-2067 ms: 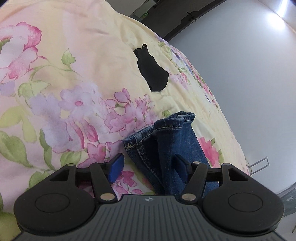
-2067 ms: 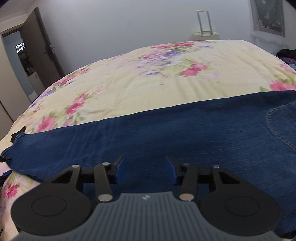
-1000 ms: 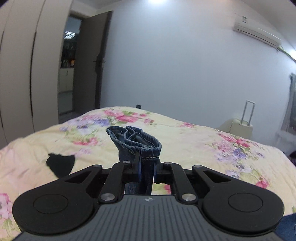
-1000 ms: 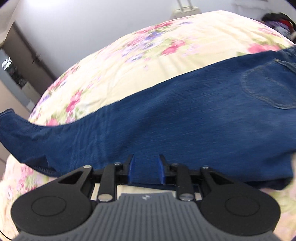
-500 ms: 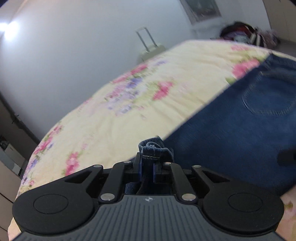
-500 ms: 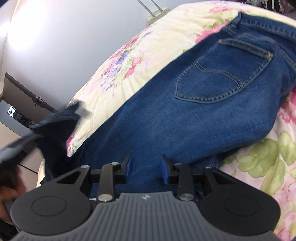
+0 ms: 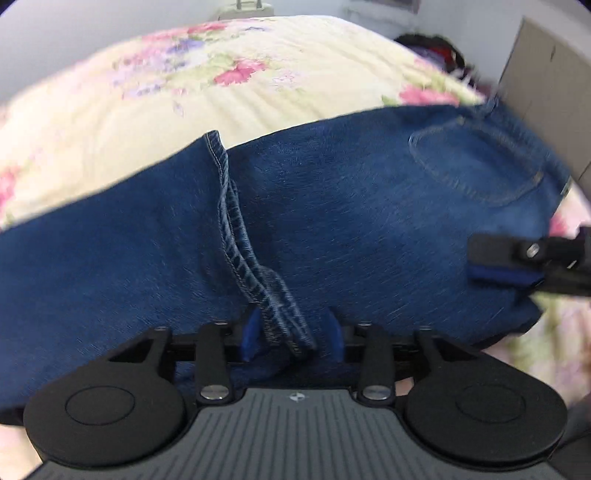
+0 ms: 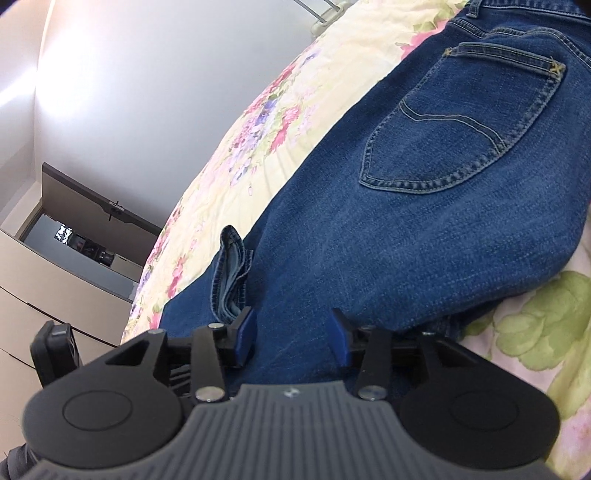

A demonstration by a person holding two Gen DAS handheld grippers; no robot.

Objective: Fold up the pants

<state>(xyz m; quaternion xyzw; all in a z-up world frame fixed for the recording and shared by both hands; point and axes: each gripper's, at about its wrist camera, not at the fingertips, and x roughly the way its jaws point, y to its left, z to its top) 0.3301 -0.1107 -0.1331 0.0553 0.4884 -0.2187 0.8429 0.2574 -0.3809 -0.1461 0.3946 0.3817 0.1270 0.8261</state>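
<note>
Blue jeans (image 7: 369,206) lie on the floral bedspread (image 7: 155,92), back pocket (image 8: 454,133) up. The leg end is folded over the thigh part, its stitched hem (image 7: 240,243) lying across the denim. My left gripper (image 7: 291,332) is open, and the hem bundle lies loose between its blue pads. My right gripper (image 8: 291,328) is open over the near edge of the jeans, holding nothing. The right gripper also shows at the right edge of the left wrist view (image 7: 524,266). The hem shows in the right wrist view (image 8: 229,273).
The bed fills both views. A suitcase (image 7: 243,7) stands past the far edge. A pile of clothes (image 7: 436,48) and a cabinet (image 7: 546,92) are at the far right. An open doorway (image 8: 81,236) and wardrobe (image 8: 33,295) lie to the left.
My left gripper carried the leg hem over onto the thigh part and opened its jaws. My right gripper opened wider and stayed at the near edge of the jeans.
</note>
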